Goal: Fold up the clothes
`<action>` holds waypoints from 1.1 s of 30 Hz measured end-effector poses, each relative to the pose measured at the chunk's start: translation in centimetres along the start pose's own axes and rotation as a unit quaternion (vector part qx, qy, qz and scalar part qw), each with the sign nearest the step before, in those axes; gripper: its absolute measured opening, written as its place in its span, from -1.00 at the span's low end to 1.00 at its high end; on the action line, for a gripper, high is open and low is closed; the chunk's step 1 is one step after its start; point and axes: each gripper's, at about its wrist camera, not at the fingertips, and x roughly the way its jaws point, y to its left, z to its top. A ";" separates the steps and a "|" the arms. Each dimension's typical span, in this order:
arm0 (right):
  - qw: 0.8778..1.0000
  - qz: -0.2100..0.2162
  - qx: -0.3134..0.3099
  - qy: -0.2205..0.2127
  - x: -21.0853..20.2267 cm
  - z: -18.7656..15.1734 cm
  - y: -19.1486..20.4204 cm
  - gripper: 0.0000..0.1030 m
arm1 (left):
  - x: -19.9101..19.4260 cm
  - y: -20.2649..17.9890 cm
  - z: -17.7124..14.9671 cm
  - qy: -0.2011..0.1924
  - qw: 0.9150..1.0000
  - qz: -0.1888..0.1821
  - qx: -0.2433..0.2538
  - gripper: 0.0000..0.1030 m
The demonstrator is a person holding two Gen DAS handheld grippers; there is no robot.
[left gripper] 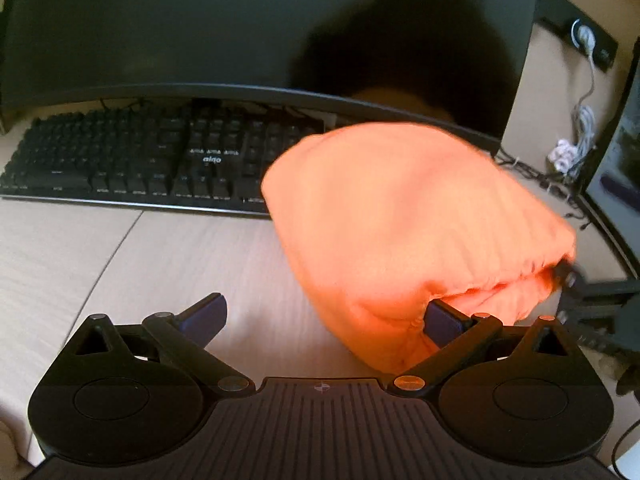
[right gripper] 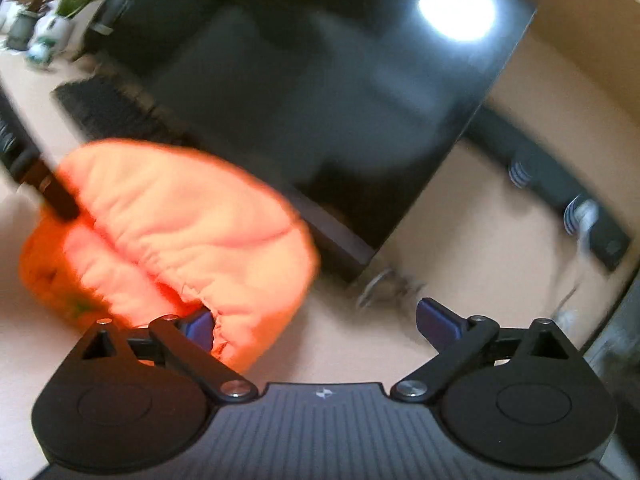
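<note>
My left gripper (left gripper: pixel 324 314) is spread wide with nothing clamped; the orange garment (left gripper: pixel 416 232) bunches just ahead, pressing against its right finger (left gripper: pixel 442 322). My right gripper (right gripper: pixel 314 322) is also wide open, holding nothing; the garment lies ahead to its left, touching its left finger (right gripper: pixel 198 326). The cloth sits on the table (left gripper: pixel 132 264), the keyboard (left gripper: pixel 132 156) and monitor (left gripper: pixel 240 20) beyond it. Both views are blurred.

Each wrist camera sat close above the desk (left gripper: pixel 120 248), looking forward past its own fingers; both views shared the orange garment (left gripper: pixel 408 216), monitor (left gripper: pixel 200 24) and keyboard (left gripper: pixel 120 156).
</note>
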 end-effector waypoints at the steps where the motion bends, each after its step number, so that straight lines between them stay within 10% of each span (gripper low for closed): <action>1: 0.999 0.033 0.006 0.018 0.0 -0.3 0.1 0.90 | 0.0 -0.2 -0.2 0.002 1.000 0.001 0.002 1.00; 5: 0.987 0.143 0.067 0.035 -1.8 -0.8 -0.9 0.94 | -0.6 -0.8 -0.9 0.013 1.000 -0.020 0.017 1.00; 15: 0.941 0.181 0.280 0.062 3.6 0.7 -4.7 1.00 | -1.8 -0.6 -0.5 0.005 1.000 -0.020 0.023 1.00; 18: 0.958 0.102 0.244 0.110 4.6 0.3 -3.6 1.00 | -2.1 -0.6 -0.1 0.000 0.999 -0.022 0.028 1.00; 27: 0.955 0.091 0.273 0.077 3.4 1.1 -6.1 1.00 | -2.0 2.0 3.2 -0.031 0.994 -0.096 -0.052 1.00; 33: 0.912 0.238 0.330 0.059 6.4 3.6 -7.1 0.84 | 2.0 4.5 6.0 -0.013 0.989 -0.098 -0.113 1.00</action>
